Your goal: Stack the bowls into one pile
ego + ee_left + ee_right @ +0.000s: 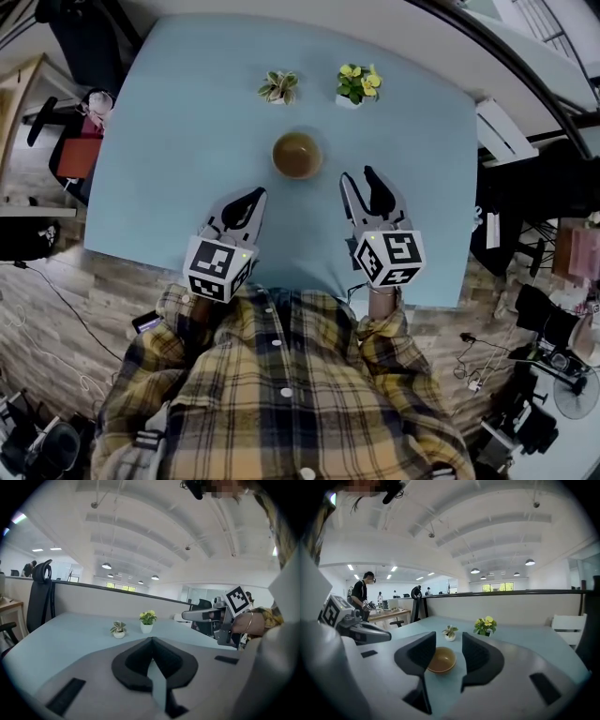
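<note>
One tan bowl (297,156) stands on the light blue table (187,131); whether it is a single bowl or a pile I cannot tell. The right gripper view looks at this bowl (440,660) beyond its jaws, apart from them. My right gripper (366,192) hovers near the table's front edge, right of the bowl, open with nothing between its fingers. My left gripper (246,203) hangs at the front left of the bowl, its jaws shut together and empty. In the left gripper view the left gripper (152,645) hides the bowl.
Two small potted plants stand behind the bowl: a striped-leaf one (278,86) and a yellow-flowered one (357,83). A white chair (568,623) is at the table's far right, a black office chair (40,592) at its left. People stand at desks in the far background.
</note>
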A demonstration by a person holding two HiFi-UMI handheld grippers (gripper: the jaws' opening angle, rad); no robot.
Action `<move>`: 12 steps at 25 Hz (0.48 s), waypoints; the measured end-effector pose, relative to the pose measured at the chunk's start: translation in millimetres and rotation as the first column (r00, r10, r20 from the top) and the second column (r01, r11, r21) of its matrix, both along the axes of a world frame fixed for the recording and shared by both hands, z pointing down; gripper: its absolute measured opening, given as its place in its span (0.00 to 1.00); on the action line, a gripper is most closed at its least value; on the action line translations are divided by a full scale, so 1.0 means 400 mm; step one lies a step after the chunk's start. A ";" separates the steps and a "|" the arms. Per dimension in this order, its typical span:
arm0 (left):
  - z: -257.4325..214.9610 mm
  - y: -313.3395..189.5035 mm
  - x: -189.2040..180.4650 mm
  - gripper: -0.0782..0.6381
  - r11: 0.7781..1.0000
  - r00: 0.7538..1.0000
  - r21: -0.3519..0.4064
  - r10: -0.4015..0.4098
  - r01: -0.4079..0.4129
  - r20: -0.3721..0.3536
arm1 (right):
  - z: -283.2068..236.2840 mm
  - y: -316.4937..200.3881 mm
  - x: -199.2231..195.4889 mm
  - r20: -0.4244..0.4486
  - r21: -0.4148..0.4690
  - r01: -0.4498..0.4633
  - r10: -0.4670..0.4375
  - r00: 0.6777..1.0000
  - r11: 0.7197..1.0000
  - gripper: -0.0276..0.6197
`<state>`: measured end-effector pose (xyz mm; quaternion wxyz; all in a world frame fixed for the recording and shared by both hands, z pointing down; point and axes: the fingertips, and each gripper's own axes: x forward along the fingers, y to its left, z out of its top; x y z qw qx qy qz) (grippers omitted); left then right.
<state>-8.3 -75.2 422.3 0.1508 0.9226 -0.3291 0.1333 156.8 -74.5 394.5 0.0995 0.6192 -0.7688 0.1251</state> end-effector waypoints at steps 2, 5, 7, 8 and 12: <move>-0.029 0.003 0.000 0.10 1.000 1.000 0.023 -0.002 0.003 -0.015 | -0.026 0.027 0.006 -0.019 0.031 -0.011 0.012 1.000 0.999 0.30; -0.070 0.007 -0.004 0.10 0.999 0.999 0.049 -0.005 0.007 -0.035 | -0.059 0.070 0.016 -0.044 0.073 -0.030 0.033 0.998 0.997 0.22; -0.093 0.010 -0.008 0.10 0.998 0.999 0.064 -0.004 0.007 -0.046 | -0.075 0.097 0.018 -0.049 0.095 -0.042 0.047 0.998 0.995 0.18; -0.102 0.012 -0.010 0.10 0.997 0.999 0.070 -0.004 0.007 -0.052 | -0.080 0.111 0.018 -0.053 0.105 -0.048 0.054 0.997 0.993 0.15; -0.125 0.027 -0.012 0.10 0.996 0.998 0.090 0.004 0.002 -0.061 | -0.082 0.162 0.025 -0.069 0.116 -0.077 0.085 0.994 0.990 0.10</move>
